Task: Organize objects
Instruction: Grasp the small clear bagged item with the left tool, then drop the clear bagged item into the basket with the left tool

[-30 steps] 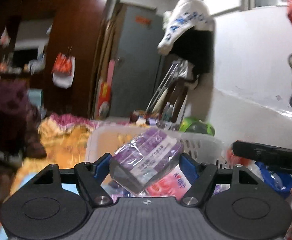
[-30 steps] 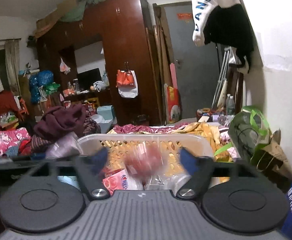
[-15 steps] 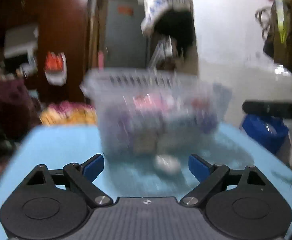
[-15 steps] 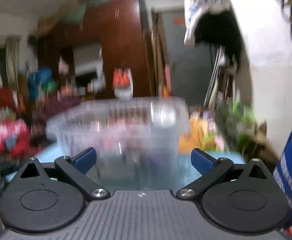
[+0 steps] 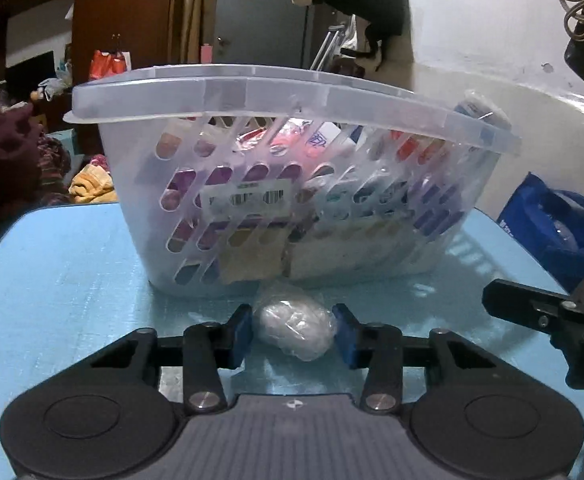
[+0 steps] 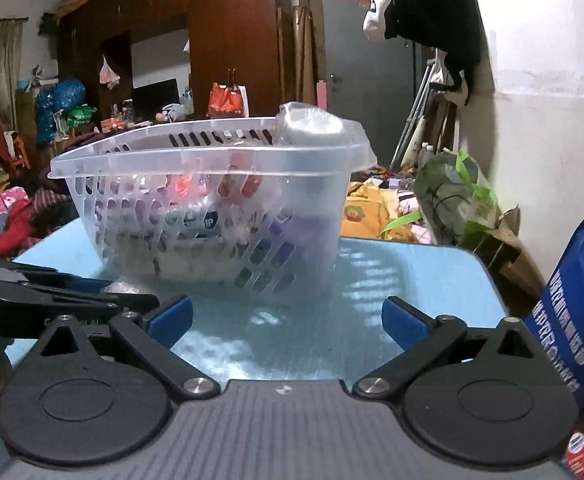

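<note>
A clear slotted basket (image 5: 292, 88) full of packets stands on the light blue table (image 5: 60, 264). Just in front of it lies a small white bundle in clear plastic (image 5: 288, 316). My left gripper (image 5: 292, 334) is low over the table, its jaws closing with the blue pads touching both sides of the bundle. My right gripper (image 6: 288, 316) is open wide over bare table, in front of the basket (image 6: 196, 160), with nothing between its fingers. It also shows at the right edge of the left wrist view (image 5: 551, 316). The left gripper (image 6: 72, 292) lies at the lower left of the right wrist view.
A clear-wrapped item (image 6: 311, 124) sits on the basket's right corner. A blue bag (image 6: 575, 292) stands by the table's right edge, with a green bag (image 6: 451, 196) behind it. Heaped clothes (image 5: 4, 160) lie beyond the left edge. A white wall runs along the right.
Both grippers have dropped from above the basket to the table in front of it. The purple pack has left the left jaws, which have narrowed onto the white bundle. The right jaws have widened.
</note>
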Motion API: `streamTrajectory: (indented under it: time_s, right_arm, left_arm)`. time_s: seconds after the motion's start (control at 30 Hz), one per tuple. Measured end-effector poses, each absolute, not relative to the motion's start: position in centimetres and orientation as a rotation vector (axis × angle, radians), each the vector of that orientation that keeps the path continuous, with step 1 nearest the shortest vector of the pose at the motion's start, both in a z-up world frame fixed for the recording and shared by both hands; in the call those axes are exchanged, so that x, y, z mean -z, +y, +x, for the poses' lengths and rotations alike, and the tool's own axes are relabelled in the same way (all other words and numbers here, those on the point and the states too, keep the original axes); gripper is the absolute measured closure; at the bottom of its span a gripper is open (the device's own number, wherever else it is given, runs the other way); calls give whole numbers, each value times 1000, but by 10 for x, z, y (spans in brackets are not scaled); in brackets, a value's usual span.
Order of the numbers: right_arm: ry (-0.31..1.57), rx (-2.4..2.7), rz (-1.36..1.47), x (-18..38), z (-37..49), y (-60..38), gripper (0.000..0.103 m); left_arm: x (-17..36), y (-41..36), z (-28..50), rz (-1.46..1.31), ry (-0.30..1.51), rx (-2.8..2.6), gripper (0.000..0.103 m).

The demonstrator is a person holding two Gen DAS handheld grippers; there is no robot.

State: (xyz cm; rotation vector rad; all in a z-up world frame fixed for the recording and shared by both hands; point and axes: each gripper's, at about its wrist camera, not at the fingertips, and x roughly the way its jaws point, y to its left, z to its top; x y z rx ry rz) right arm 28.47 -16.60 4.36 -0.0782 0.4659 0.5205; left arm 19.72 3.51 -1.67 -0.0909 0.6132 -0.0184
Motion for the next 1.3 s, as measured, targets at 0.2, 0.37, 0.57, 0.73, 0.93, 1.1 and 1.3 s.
streamTrajectory:
  time_s: [0.2, 0.37, 0.57, 0.73, 0.93, 1.1, 1.3]
  right_arm:
    - [486, -583, -25, -40, 284, -170, 0]
    - [487, -608, -18, -35, 281, -162, 0]
    - [413, -656, 22, -60, 265, -171, 0]
    - [326, -653, 79, -123, 271, -176, 0]
    - [371, -561, -33, -160, 304, -146, 0]
    - [394, -561, -83, -158, 310, -135, 0]
    - [401, -592, -63, -151, 310, -142, 0]
  left_arm:
    - [13, 55, 182, -191, 533, 81, 56]
    - [4, 56, 155, -199, 377, 105, 56]
    - [-36, 53, 131, -146, 226, 77, 56]
    - [-103, 58, 171, -133, 254, 24, 56]
    - [-120, 72, 241, -141, 474, -19, 50]
    - [-108, 82, 248, -147, 503, -21, 20]
    - [-107, 82, 234, -131, 476, -56, 19]
